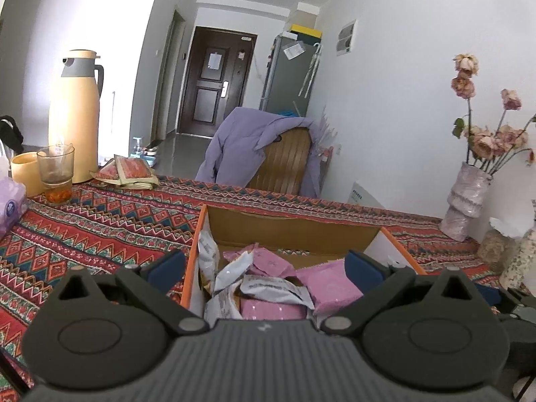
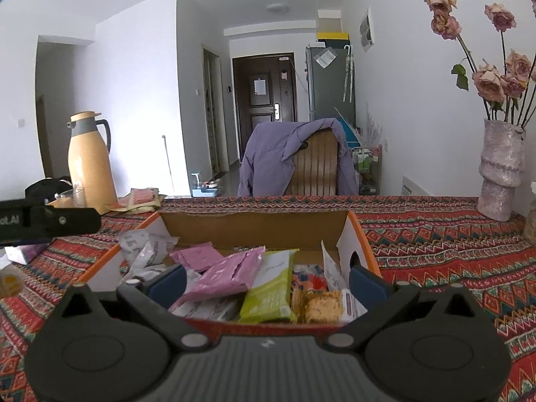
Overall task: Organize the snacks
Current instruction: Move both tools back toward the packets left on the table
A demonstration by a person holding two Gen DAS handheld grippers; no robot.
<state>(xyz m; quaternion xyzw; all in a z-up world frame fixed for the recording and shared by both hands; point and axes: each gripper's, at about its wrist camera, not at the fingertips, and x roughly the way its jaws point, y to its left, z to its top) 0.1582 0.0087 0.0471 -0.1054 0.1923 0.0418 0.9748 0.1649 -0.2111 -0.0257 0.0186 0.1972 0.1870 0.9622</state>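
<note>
Holding left gripper (image 1: pixel 264 269) and right gripper (image 2: pixel 266 279) fingers apart, empty | cardboard box (image 2: pixel 254 226): crinkly foil snack packets (image 2: pixel 231 273)

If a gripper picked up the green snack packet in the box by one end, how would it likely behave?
The green snack packet looks like thin glossy film, so it would probably flex and droop, and might slip between the pads. It seems light for its size. It leans on other packets in the cardboard box, so lifting it may shift the pink packet beside it.

Only "ot.AI" — on the left tool (image 2: pixel 50 222).
</note>
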